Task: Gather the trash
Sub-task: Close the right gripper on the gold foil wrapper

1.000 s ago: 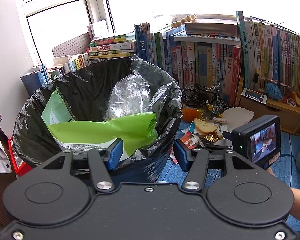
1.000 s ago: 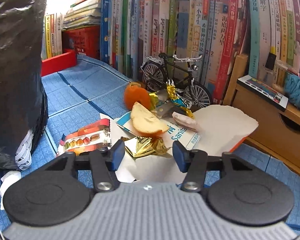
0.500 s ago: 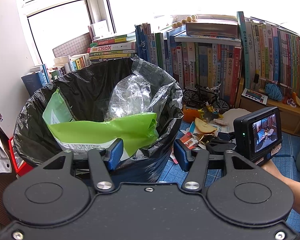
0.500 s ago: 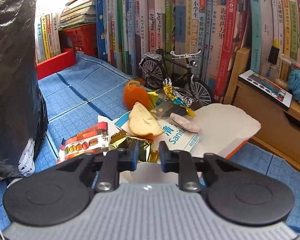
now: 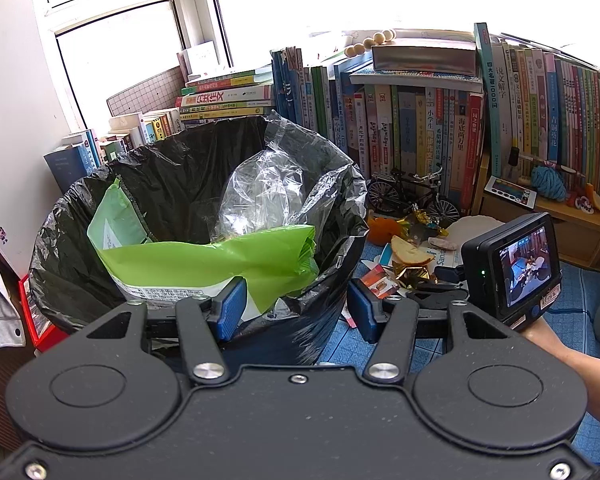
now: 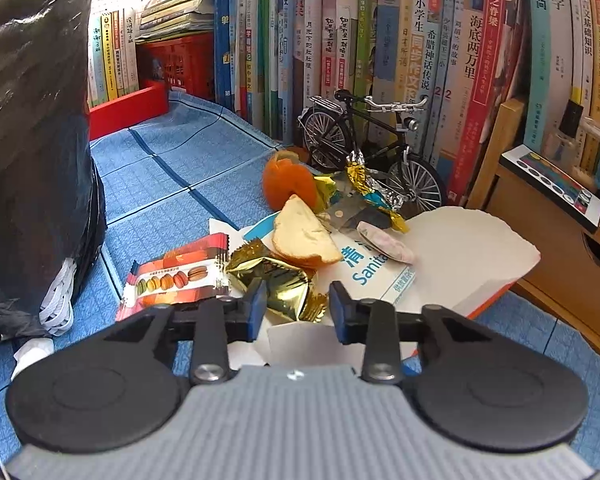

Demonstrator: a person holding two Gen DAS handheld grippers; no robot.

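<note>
Gold foil wrapper (image 6: 278,286): crumpled, on the blue mat just in front of the orange peel (image 6: 300,236), lying between the blue pads of the right tool (image 6: 298,304), pinched from both sides. Right tool narrower than a second ago, jaws just closed in on the wrapper. Left tool (image 5: 296,308): spread, empty, unmoved over the rim of the black-lined bin (image 5: 172,184).

The left claw's (image 5: 296,310) body hides the bin's (image 5: 60,216) base.

Bright daylight through windows (image 5: 112,68), panes blown out; fisheye bending at edges; focus sharp.
</note>
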